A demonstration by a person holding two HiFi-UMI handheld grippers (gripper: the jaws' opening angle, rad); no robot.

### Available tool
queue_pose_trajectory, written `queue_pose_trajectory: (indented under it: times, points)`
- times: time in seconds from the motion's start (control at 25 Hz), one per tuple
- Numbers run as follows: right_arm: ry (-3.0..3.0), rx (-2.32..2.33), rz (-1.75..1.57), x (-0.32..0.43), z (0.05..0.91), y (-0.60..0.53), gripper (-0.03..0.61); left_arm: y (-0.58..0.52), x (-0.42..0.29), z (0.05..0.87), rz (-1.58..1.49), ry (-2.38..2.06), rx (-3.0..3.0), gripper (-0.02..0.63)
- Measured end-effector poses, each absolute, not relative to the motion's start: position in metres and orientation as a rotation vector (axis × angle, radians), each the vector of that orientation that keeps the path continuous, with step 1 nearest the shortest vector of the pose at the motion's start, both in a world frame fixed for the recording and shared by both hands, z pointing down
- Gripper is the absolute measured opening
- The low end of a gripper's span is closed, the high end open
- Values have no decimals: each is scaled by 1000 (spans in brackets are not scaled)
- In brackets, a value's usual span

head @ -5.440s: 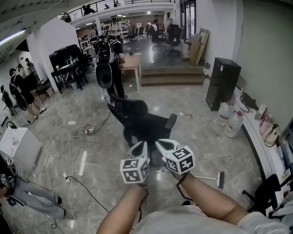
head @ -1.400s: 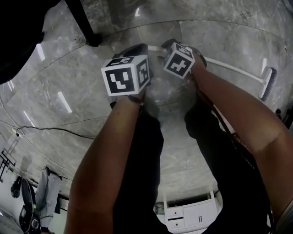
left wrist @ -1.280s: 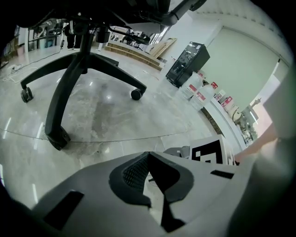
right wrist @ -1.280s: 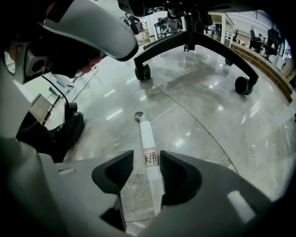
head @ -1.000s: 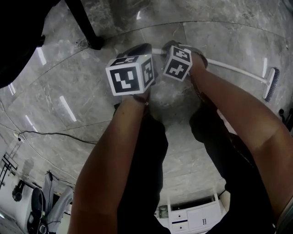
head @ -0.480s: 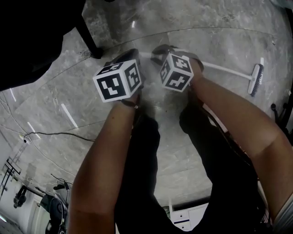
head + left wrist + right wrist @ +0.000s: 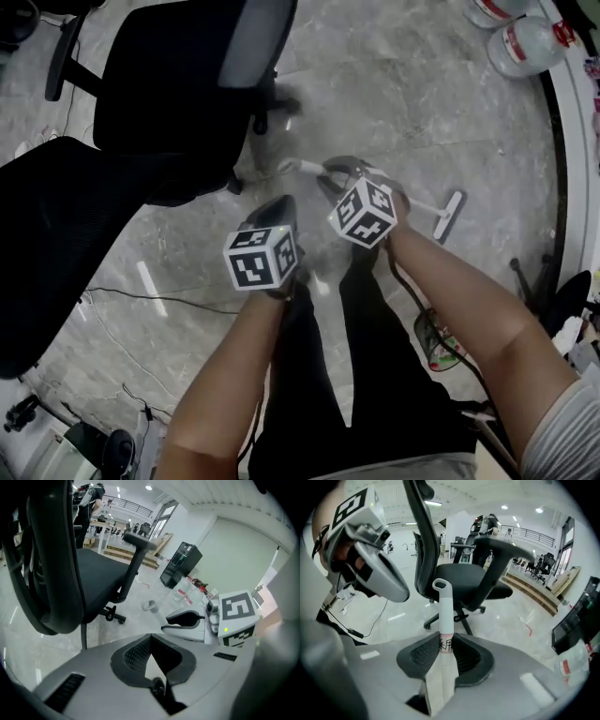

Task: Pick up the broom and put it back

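Note:
The broom is a white stick with a small dark brush head (image 7: 448,216). My right gripper (image 7: 337,174) is shut on the handle (image 7: 443,606) close to its looped top end (image 7: 295,167), which pokes out past the jaws toward the chair. The brush head trails low to the right. My left gripper (image 7: 279,208) hangs just left of the right one with its pad tips together and nothing between them. From the left gripper view, the right gripper (image 7: 187,619) and the handle's end (image 7: 150,605) sit ahead on the right.
A black office chair (image 7: 187,84) stands right in front, and a second black seat (image 7: 56,244) fills the left. Water bottles (image 7: 525,42) and a white counter edge (image 7: 574,141) lie to the right. A cable (image 7: 122,295) runs over the marble floor.
Both grippers have risen from near the floor, and the broom's handle end has come up in the right gripper. The head view has swung up onto the chairs.

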State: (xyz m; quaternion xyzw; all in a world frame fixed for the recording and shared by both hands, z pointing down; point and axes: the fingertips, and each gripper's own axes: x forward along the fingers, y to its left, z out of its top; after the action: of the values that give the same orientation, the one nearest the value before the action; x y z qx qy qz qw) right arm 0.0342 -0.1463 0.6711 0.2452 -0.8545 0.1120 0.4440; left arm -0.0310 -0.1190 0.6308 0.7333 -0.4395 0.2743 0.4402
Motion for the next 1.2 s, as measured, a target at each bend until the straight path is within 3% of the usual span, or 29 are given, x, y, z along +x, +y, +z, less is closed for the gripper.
queue_pose_trajectory:
  times: [0.48, 0.88, 1.2]
  points:
    - [-2258, 694, 269, -70, 371, -218, 91, -136, -101, 367, 518, -1256, 1800, 6]
    - [-2280, 661, 334, -147, 287, -228, 95, -139, -160, 257, 427, -1349, 1828, 5]
    - [-2372, 713, 261, -144, 216, -217, 94, -133, -146, 225, 423, -1335, 1910, 5]
